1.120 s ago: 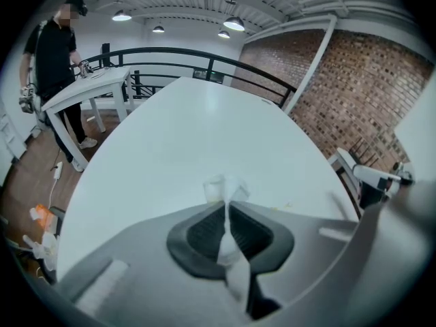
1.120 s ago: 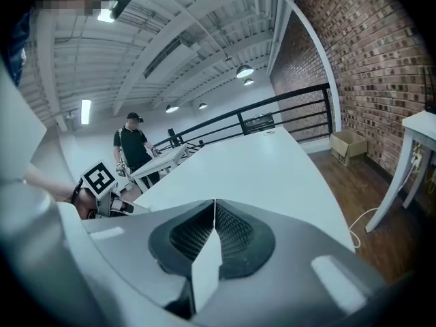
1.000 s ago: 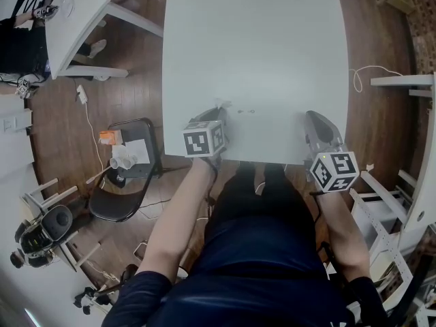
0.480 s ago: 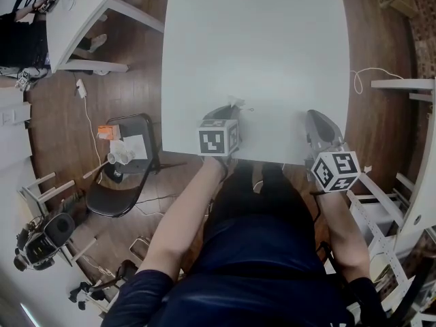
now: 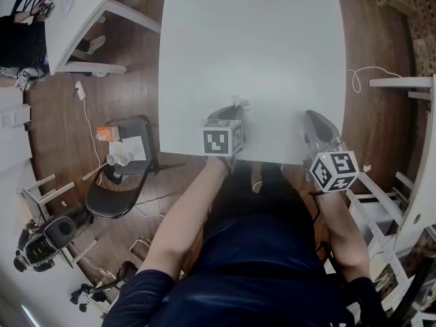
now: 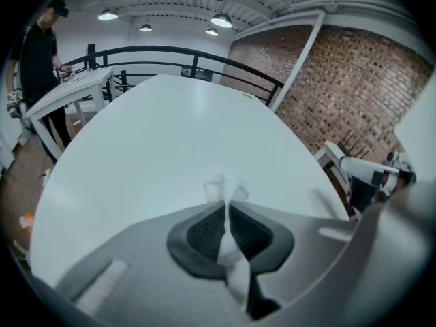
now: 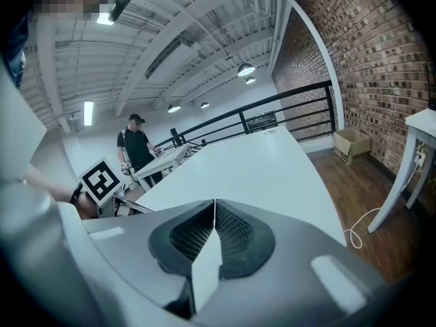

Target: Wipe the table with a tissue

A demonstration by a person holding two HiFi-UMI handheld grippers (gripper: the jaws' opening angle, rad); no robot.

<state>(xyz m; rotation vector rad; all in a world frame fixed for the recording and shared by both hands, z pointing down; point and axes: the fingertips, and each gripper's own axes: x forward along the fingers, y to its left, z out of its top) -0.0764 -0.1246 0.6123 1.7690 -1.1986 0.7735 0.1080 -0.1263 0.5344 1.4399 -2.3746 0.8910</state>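
Note:
A large white table (image 5: pixel 252 39) fills the upper middle of the head view. My left gripper (image 5: pixel 235 109) is shut on a small white tissue (image 6: pixel 224 191), whose crumpled end sticks out past the jaw tips and rests near the table's front edge (image 6: pixel 136 182). The tissue (image 5: pixel 239 105) shows as a small white tuft in the head view. My right gripper (image 5: pixel 315 120) lies at the table's front right corner, shut with nothing between its jaws (image 7: pixel 214 203). The table (image 7: pixel 259 169) stretches ahead of it.
A black chair (image 5: pixel 126 176) with a small orange box and papers stands left of the table. A second white table (image 5: pixel 71 12) is at the far left with a person in black (image 7: pixel 136 148) beside it. A white cable (image 5: pixel 368 73) lies on the wooden floor at right.
My left gripper with the tissue has slid to the right along the table's front edge. The right gripper has stayed in place.

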